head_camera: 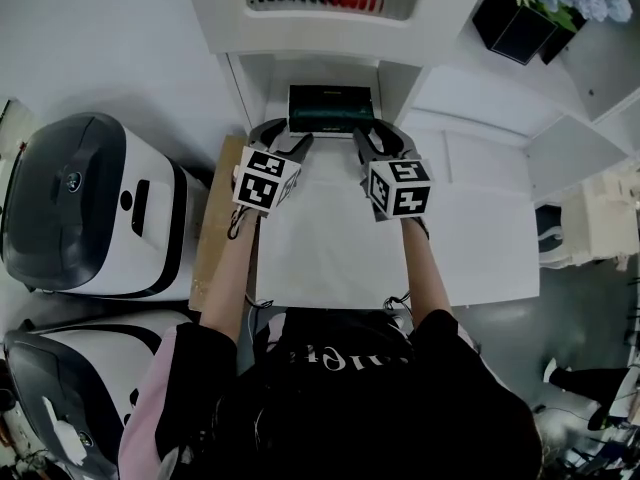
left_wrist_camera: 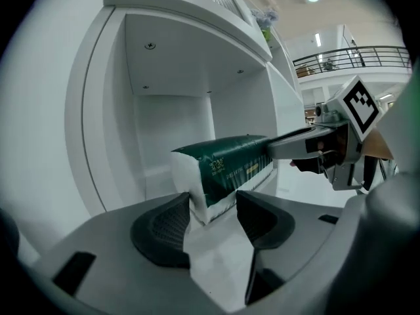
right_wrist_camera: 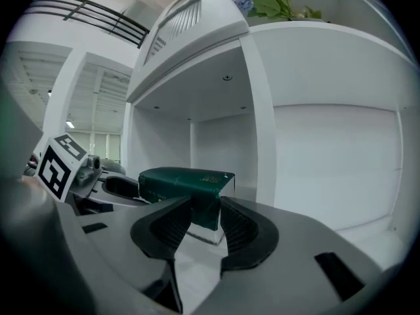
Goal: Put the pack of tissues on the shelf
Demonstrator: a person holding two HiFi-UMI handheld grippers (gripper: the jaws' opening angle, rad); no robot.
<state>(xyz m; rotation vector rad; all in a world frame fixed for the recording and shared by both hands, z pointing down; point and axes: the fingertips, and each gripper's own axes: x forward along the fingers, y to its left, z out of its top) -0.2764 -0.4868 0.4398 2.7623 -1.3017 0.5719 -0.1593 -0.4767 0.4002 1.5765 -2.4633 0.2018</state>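
A dark green pack of tissues (head_camera: pixel 331 109) with white ends lies on the floor of the white shelf's (head_camera: pixel 300 33) lower compartment. My left gripper (head_camera: pixel 296 136) is at its front left corner. In the left gripper view the white end of the pack (left_wrist_camera: pixel 223 169) stands just past the open jaws and a gap shows beside the right pad (left_wrist_camera: pixel 259 216). My right gripper (head_camera: pixel 372 136) is at the front right corner. There the pack's (right_wrist_camera: pixel 187 184) near corner sits between the pads, which flank it closely without clearly pressing. Each gripper shows in the other's view.
The compartment has white side walls (right_wrist_camera: pixel 262 143) and a back wall close around the pack. A white tabletop (head_camera: pixel 330 248) lies below my arms. Two white and grey machines (head_camera: pixel 90 203) stand at the left. A dark pot of blue flowers (head_camera: pixel 540 8) is on the upper right.
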